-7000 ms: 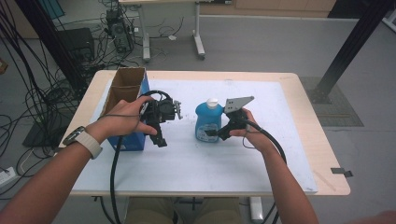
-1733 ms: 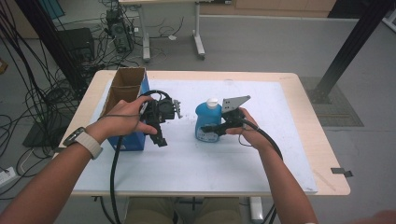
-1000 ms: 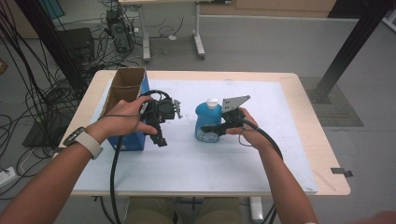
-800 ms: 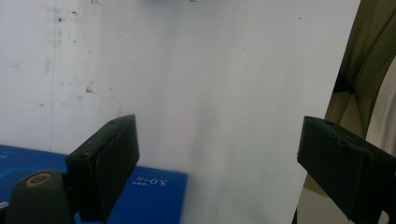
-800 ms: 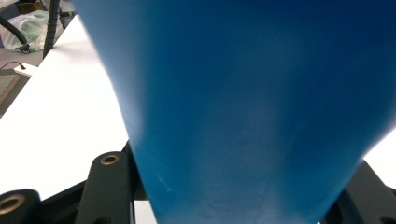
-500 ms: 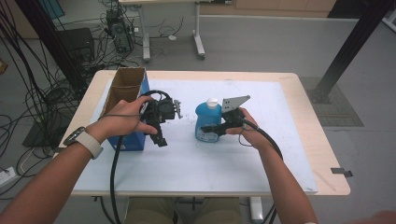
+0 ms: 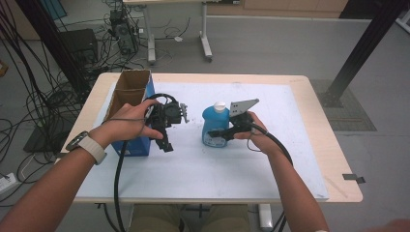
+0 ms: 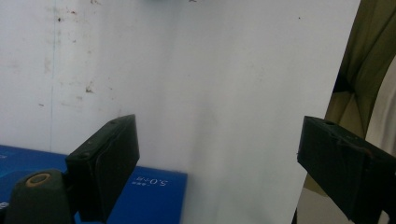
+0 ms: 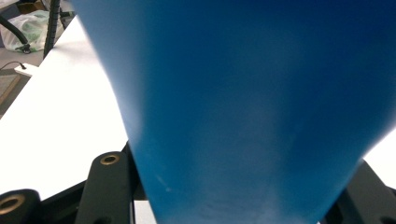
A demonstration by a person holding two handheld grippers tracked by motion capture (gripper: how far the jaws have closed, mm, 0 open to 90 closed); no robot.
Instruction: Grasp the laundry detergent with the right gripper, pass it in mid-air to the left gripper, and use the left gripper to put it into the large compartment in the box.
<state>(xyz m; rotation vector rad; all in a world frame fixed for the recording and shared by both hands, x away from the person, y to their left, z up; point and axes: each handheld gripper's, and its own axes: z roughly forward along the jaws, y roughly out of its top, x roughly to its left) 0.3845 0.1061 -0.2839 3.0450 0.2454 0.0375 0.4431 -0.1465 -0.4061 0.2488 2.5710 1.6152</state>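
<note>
Right gripper [image 7: 218, 134] fingers clamped on blue bottle [image 7: 214, 126] upright on tabletop [image 7: 300, 140], left gripper [image 7: 168, 145] fingers apart and empty, just beside box [image 7: 126, 94].

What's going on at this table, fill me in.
A person works with a claw in each hand. The right claw is shut on a blue bottle with a white cap, standing upright on the white mat. The left claw is open and holds nothing, beside an open cardboard box.
</note>
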